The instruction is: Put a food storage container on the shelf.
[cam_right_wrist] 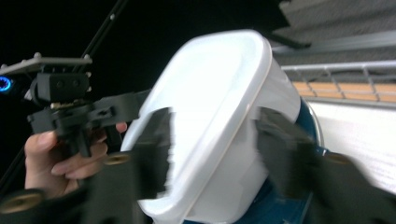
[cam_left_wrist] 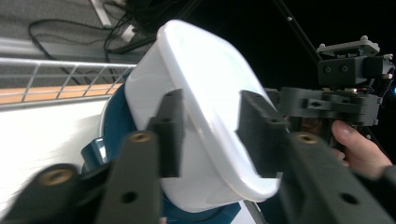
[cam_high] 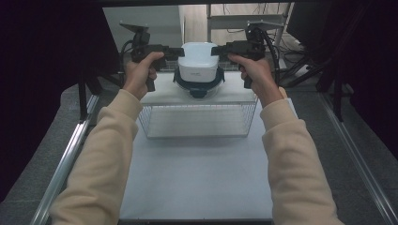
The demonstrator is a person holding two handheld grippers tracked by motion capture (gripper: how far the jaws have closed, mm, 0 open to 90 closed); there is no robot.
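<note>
A white square tub [cam_high: 199, 61] stands on a dark blue round base [cam_high: 197, 91] at the far end of the table. My left gripper [cam_high: 176, 52] is at the tub's left side and my right gripper [cam_high: 217, 50] at its right side, both held level. In the left gripper view the tub's rounded edge [cam_left_wrist: 210, 70] passes between the jaws of the left gripper [cam_left_wrist: 212, 133], with a little room beside the pads. In the right gripper view the tub [cam_right_wrist: 219, 79] lies between the blurred jaws of the right gripper [cam_right_wrist: 212, 144], which stand apart from it.
The tub and base rest on a white shelf [cam_high: 234, 96] that tops a wire basket [cam_high: 197, 119]. A white mat [cam_high: 197, 178] covers the table in front. Metal rails [cam_high: 70, 154] run along both sides. Cables and a rack stand beyond the shelf.
</note>
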